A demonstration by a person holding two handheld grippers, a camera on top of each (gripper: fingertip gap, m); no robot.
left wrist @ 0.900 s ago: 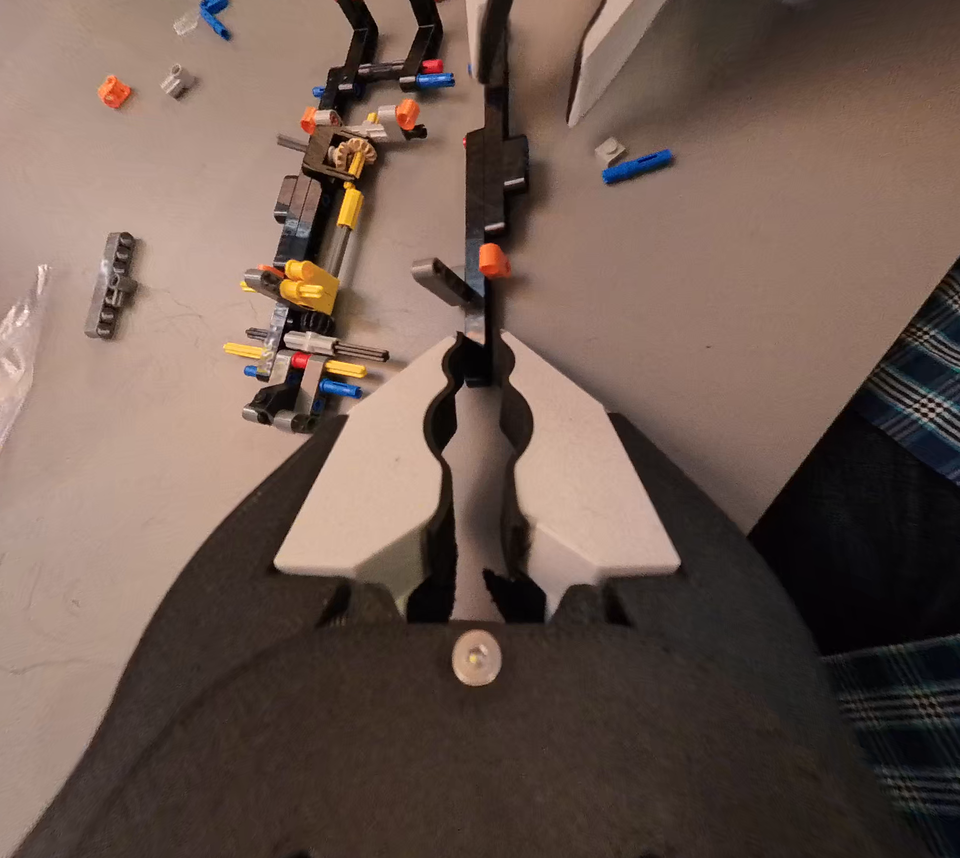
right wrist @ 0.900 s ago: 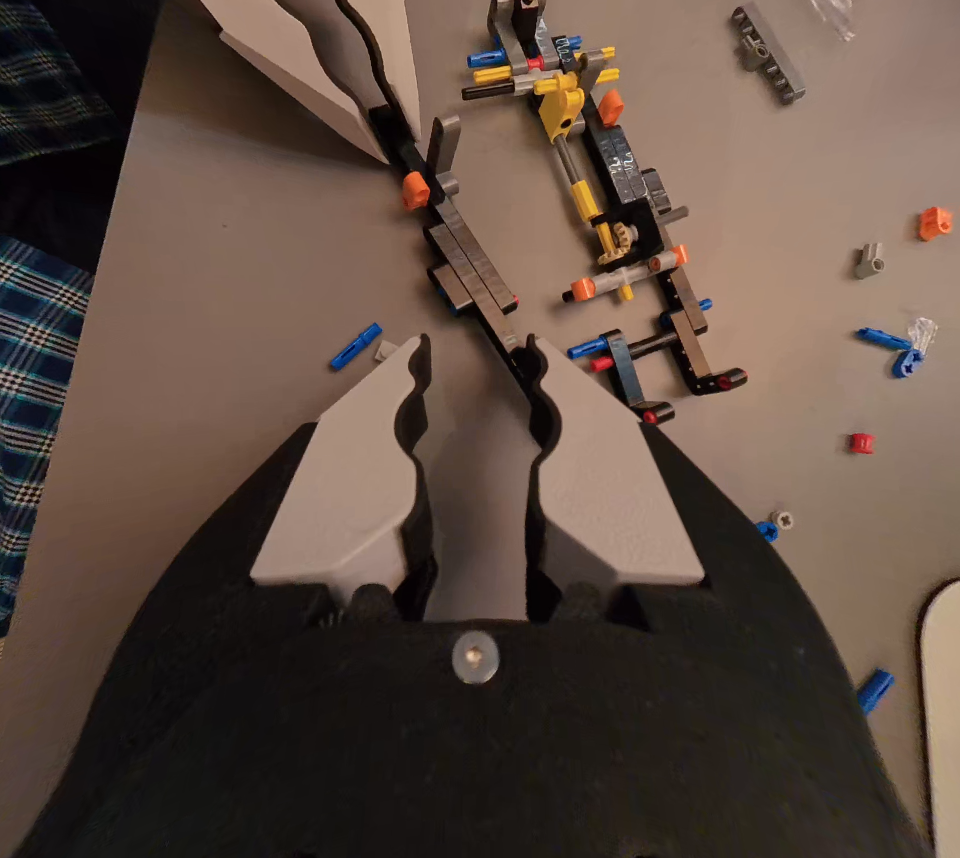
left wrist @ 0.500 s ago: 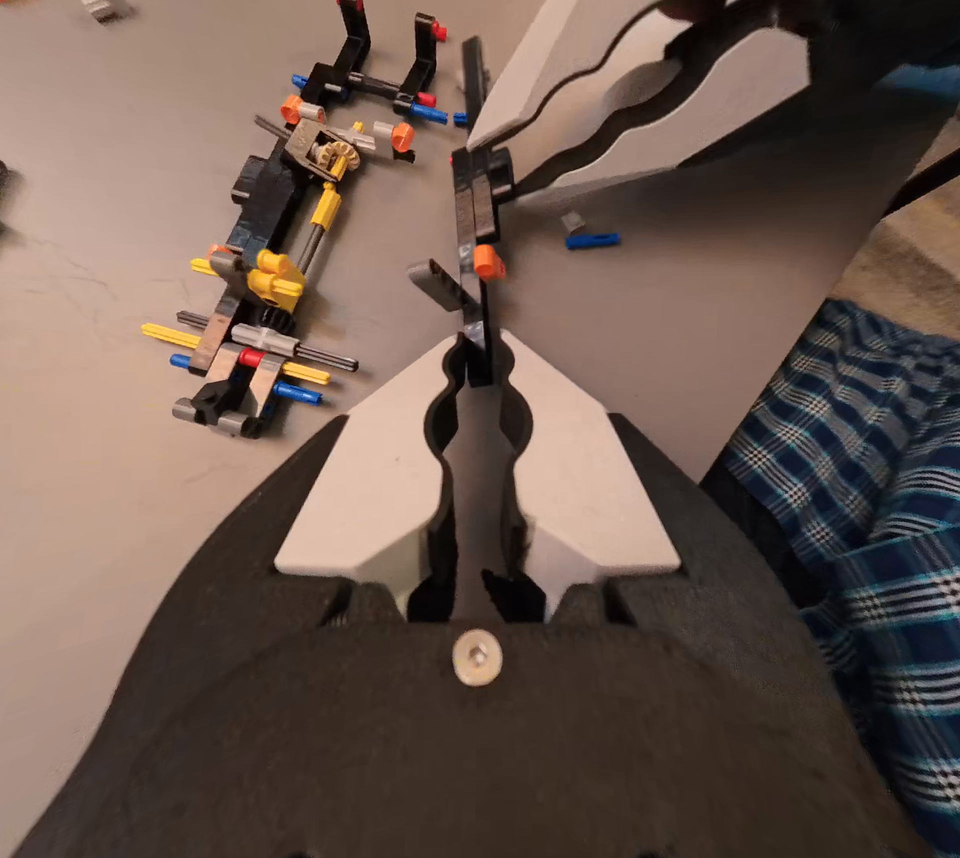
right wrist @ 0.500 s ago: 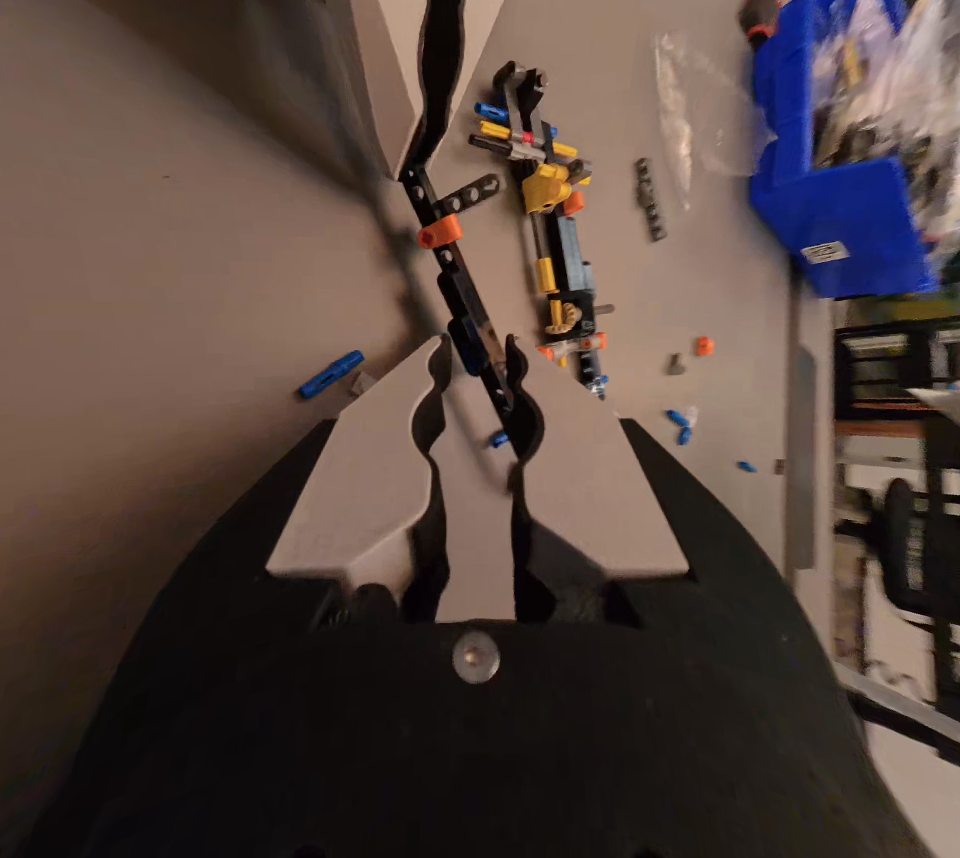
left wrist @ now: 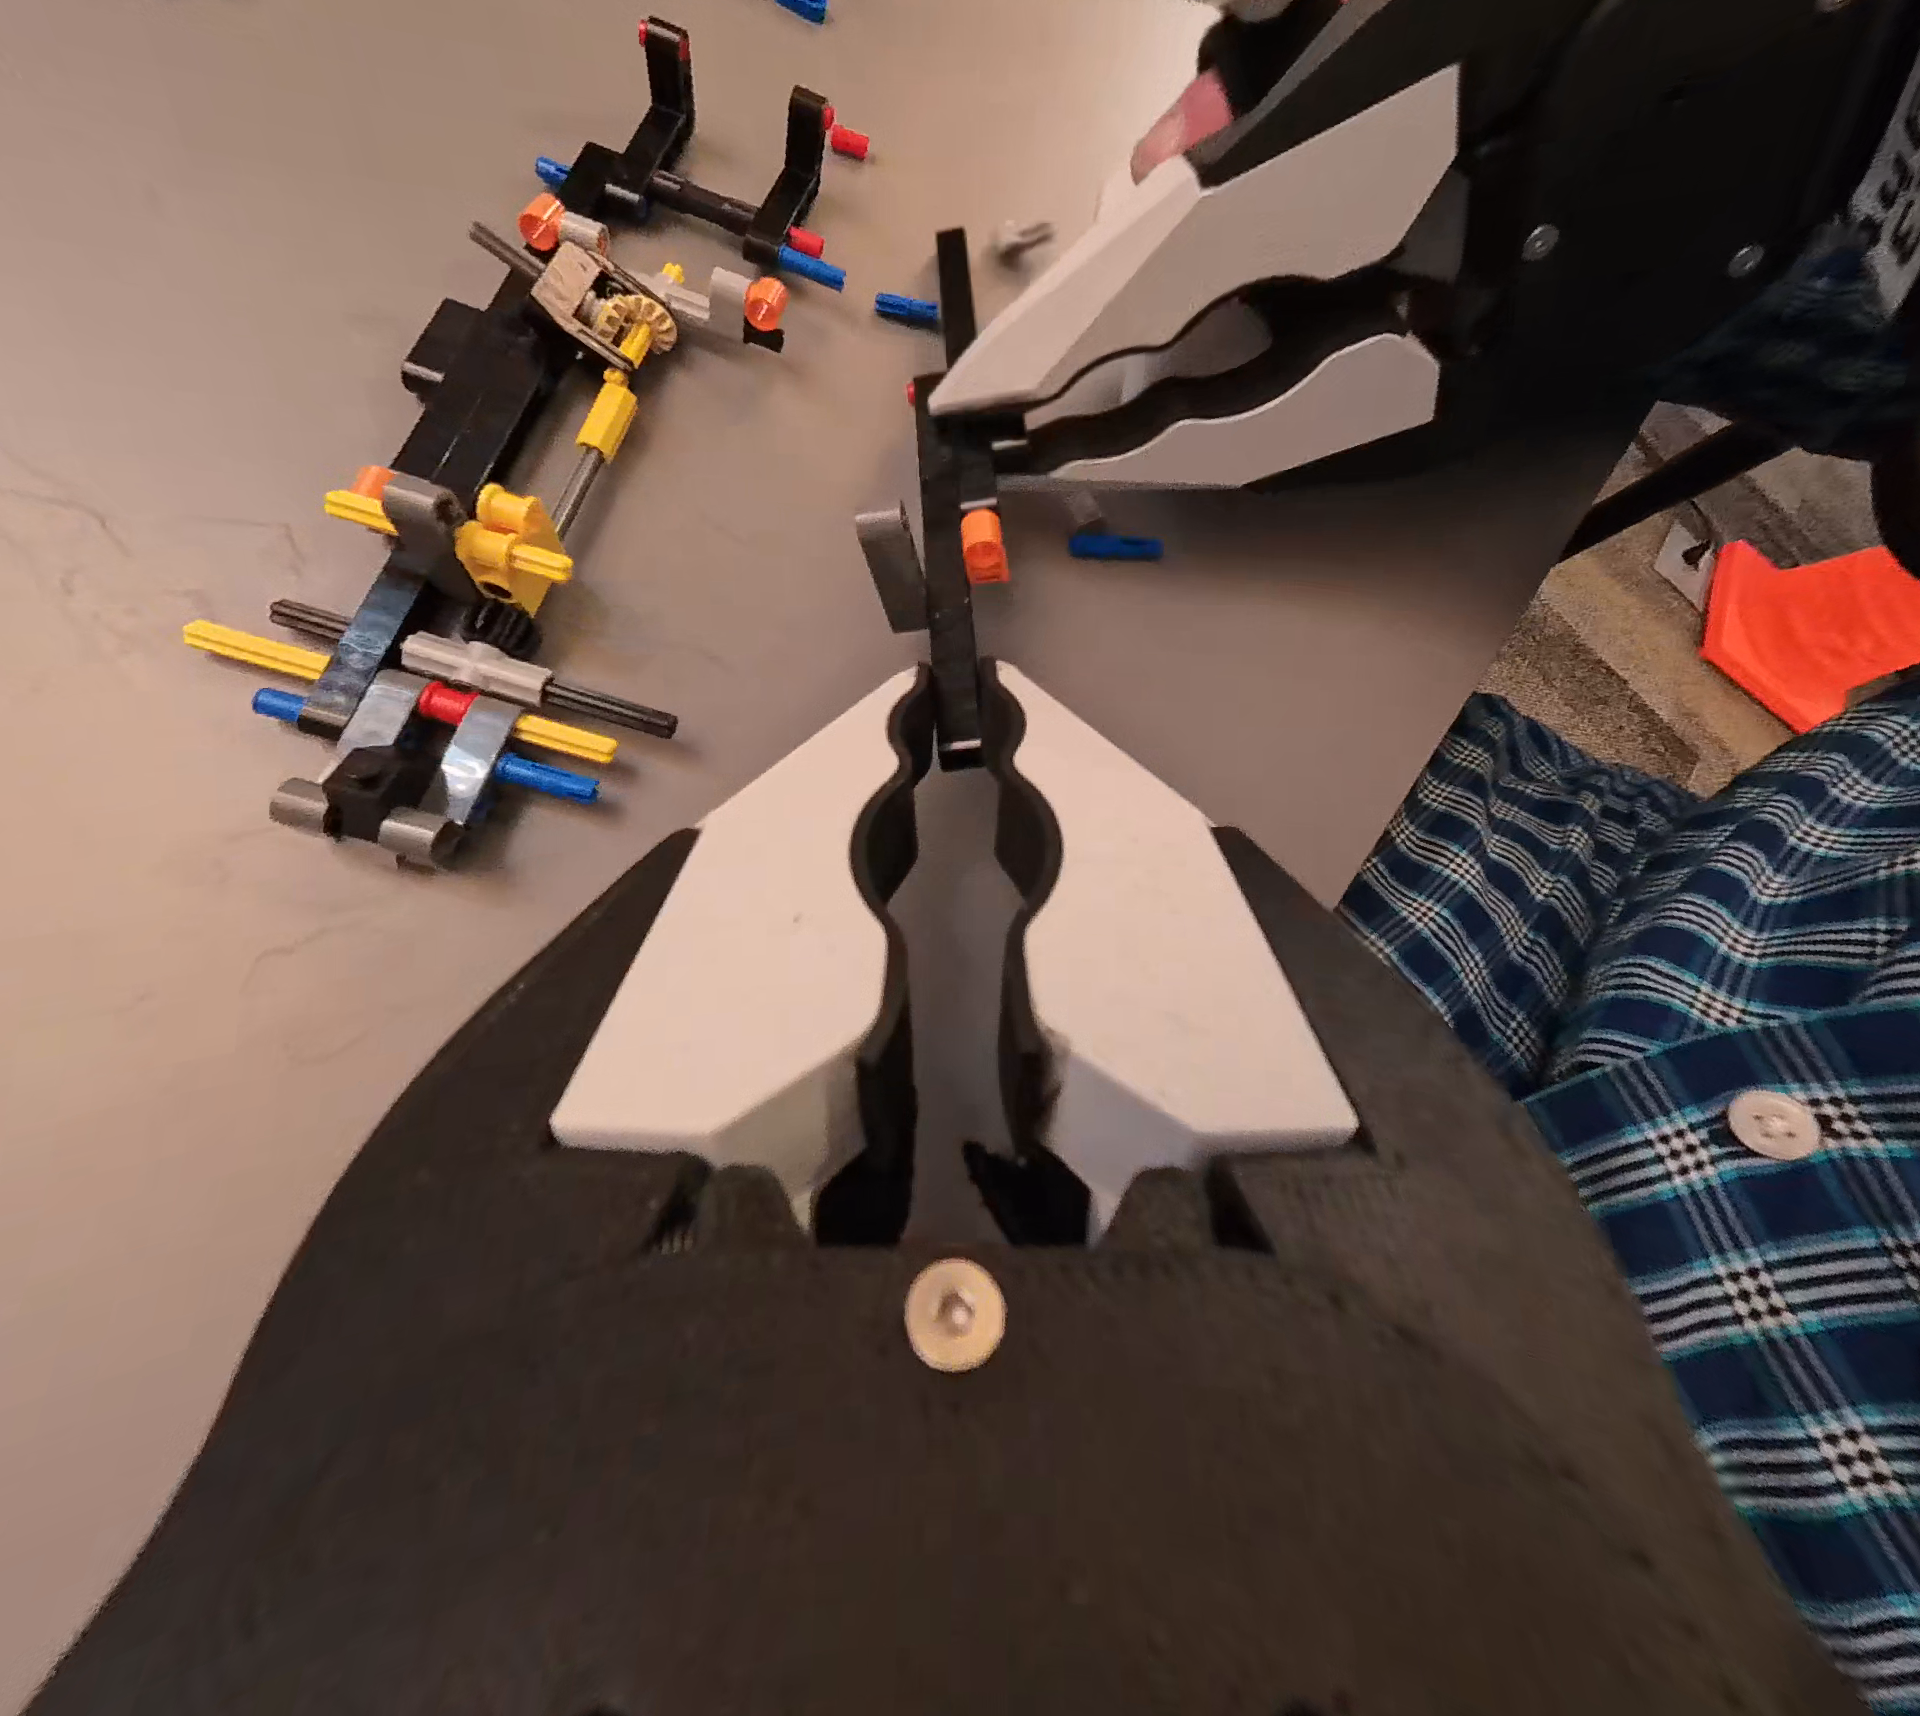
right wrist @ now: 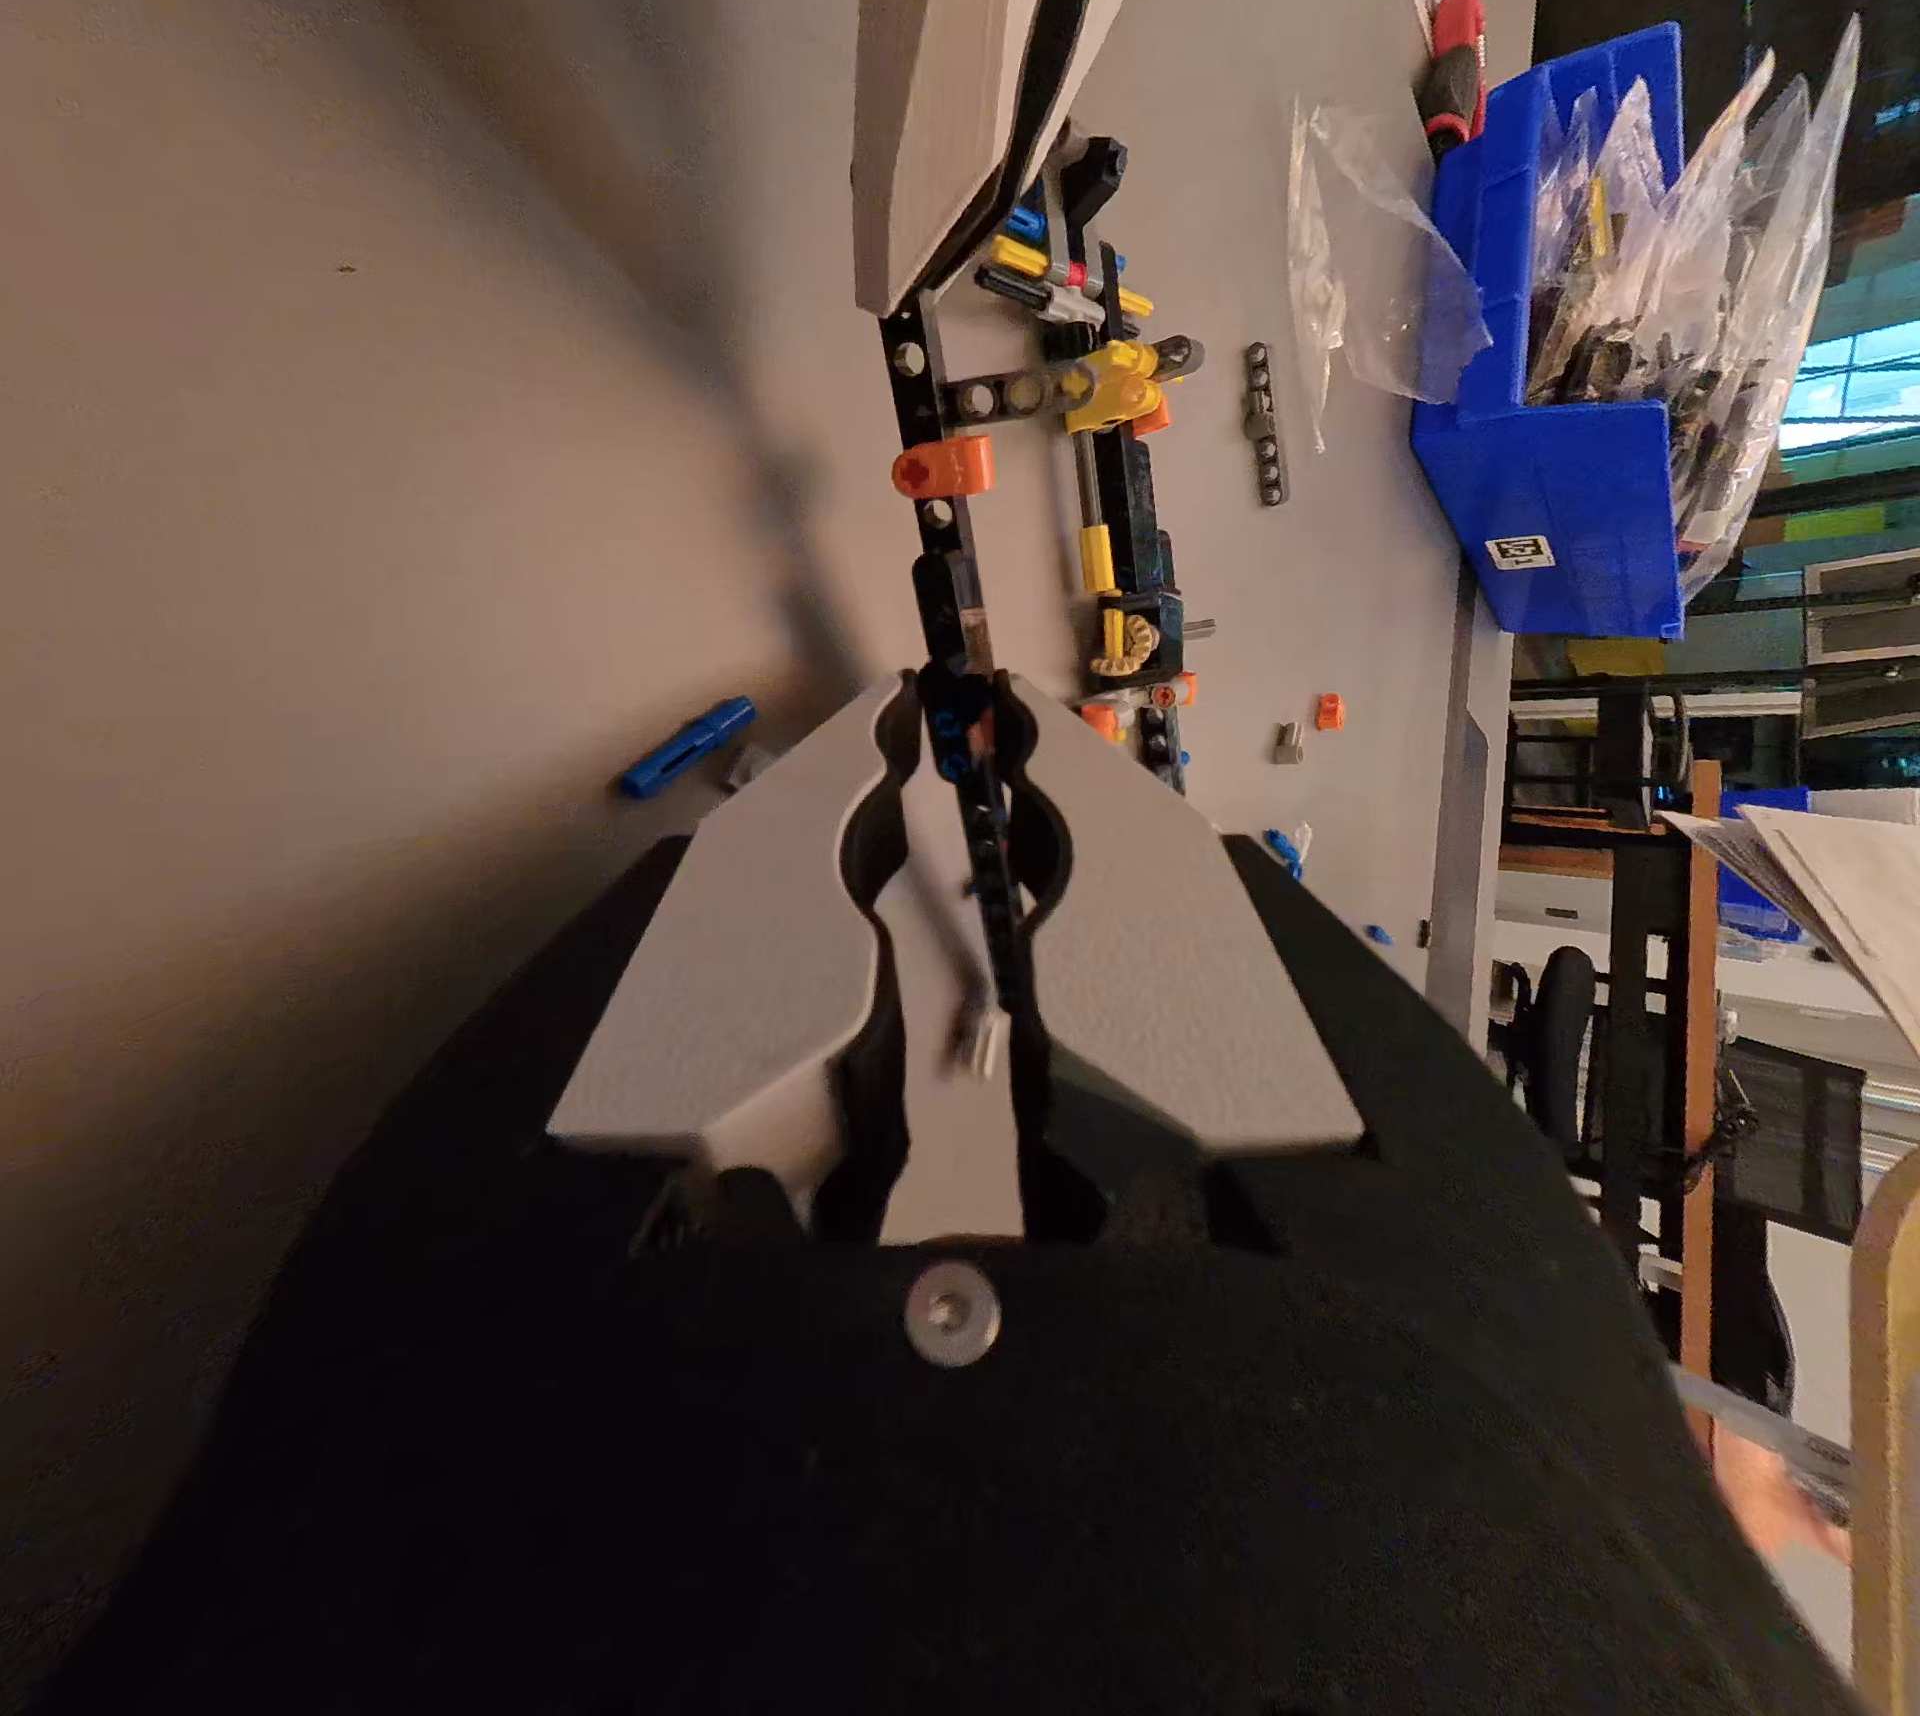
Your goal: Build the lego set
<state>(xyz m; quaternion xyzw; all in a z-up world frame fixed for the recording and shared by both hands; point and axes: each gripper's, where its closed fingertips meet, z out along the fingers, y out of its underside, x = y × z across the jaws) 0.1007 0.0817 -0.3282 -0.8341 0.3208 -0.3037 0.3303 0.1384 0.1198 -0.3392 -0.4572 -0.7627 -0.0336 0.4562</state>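
A long black lego beam (left wrist: 951, 606) with an orange connector (left wrist: 982, 544) and a grey side piece (left wrist: 891, 565) is held in the air between both grippers. My left gripper (left wrist: 956, 690) is shut on its near end. My right gripper (left wrist: 971, 435) comes in from the right and is shut on its far part. In the right wrist view my right gripper (right wrist: 956, 695) clamps the beam (right wrist: 935, 544), with the orange connector (right wrist: 945, 466) beyond it and my left gripper (right wrist: 894, 295) at the beam's other end. The partly built chassis (left wrist: 488, 461) lies on the table to the left.
Loose pieces are scattered on the grey table (left wrist: 208, 939), including a blue pin (left wrist: 1114, 546) and a grey beam (right wrist: 1265, 425). A blue bin (right wrist: 1558, 471) with plastic bags stands beyond the chassis (right wrist: 1112, 523). A person's plaid shirt (left wrist: 1662, 991) is at the table's edge. Some 6 cm of space lies between my two pairs of fingers. The right tips stand about 4 cm off the blue pin (left wrist: 1114, 546). My right wrist view (right wrist: 696, 738) looks at it from another angle.
My right gripper has closed on the beam, which it only straddled before. Both grippers have raised and tilted the beam off the table. The right wrist view has rolled sideways.
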